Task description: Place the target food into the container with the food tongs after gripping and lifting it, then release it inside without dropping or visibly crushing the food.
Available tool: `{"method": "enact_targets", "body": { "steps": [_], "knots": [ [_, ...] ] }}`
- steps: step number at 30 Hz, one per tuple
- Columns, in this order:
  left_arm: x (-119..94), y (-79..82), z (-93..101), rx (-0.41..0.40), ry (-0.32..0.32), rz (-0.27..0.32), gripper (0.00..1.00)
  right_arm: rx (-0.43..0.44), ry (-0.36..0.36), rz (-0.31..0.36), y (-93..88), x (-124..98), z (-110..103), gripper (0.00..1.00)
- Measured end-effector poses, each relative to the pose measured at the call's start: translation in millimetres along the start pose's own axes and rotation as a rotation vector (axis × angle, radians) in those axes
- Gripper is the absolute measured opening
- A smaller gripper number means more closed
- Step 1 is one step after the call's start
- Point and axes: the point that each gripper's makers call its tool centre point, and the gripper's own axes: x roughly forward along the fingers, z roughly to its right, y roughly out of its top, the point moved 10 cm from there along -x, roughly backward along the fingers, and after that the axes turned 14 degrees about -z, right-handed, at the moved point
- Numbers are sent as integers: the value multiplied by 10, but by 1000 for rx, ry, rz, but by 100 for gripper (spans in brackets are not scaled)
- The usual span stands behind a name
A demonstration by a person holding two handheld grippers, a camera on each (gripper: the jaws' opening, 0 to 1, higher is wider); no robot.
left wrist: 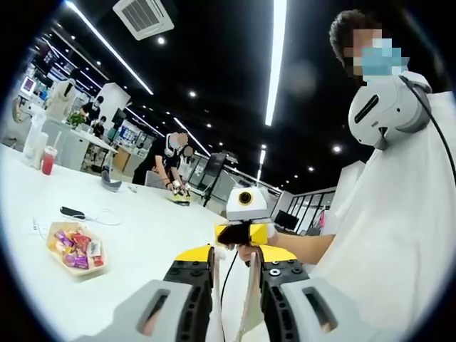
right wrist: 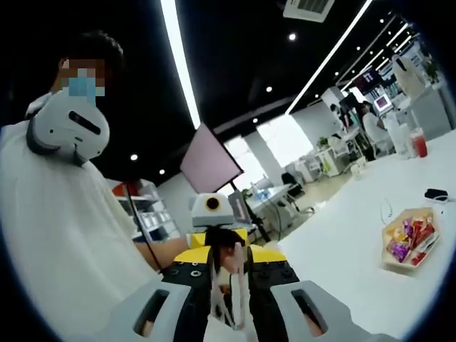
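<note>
Foil and plastic wrappers, mixed purple, red and orange: the target food looks like small wrapped sweets [left wrist: 77, 251], heaped in a shallow pale tray [left wrist: 51, 241] on the white bench [left wrist: 149, 239], far left of the left gripper [left wrist: 236, 267] and well apart from it. In the right gripper view the same tray [right wrist: 389, 261] is seen far right on the bench. No separate container can be made out, so whether the tray is source or destination cannot be told. A thin pale pair of food tongs [left wrist: 249, 293] is held upright in the left gripper, one arm lying against each jaw, so a closed grip on the tongs is judged. The same pale arms [right wrist: 226, 299] stand in the gap of the right gripper [right wrist: 229, 265], but contact with its jaws cannot be resolved, so its state is left undecided. The two grippers are pointed at each other, close together, with the tongs between them. Handling, as judged: each sweet is expected to be light, small and slick-wrapped, with a fairly firm core, so slipping is more likely than crushing. A single piece at the edge of the heap should be taken across its middle, with light, even squeeze. The tongs look springy, so tip force will be damped and tip alignment should be checked before lifting.
</note>
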Motion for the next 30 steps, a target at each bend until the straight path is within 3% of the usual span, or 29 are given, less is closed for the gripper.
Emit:
{"method": "enact_targets", "body": {
  "steps": [7,8,9,10,11,13,16,18,21,23,27,30],
  "knots": [
    [47,-4,-51,-7,16,5,20,16,-21,-2,-88,-14,28,24],
    [54,3,-53,-12,12,6,11,20,-22,4,-103,-20,37,27],
    [26,44,-79,23,5,36,2,27,-21,9,-112,-17,42,29],
    [3,72,-89,-20,2,68,0,30,-20,11,-117,-13,43,32],
    [-22,157,-99,-17,0,156,0,37,-19,19,-140,4,54,36],
    [-48,177,-111,-3,15,145,0,78,13,15,-169,26,56,37],
    [-79,159,-147,-9,50,155,0,34,-72,-18,-279,33,142,38],
    [-126,106,-172,-20,88,149,0,81,-102,-41,-418,-11,200,39],
    [-169,44,-185,-30,112,147,0,81,-150,-71,-526,-80,242,40],
    [-179,38,-186,-30,118,151,0,84,-161,-76,-543,-95,252,40],
    [-175,-19,-226,-54,148,145,0,123,-260,-70,-667,-243,382,41],
    [-159,-42,-228,-56,151,139,0,111,-312,-106,-738,-270,433,42]
  ]
}}
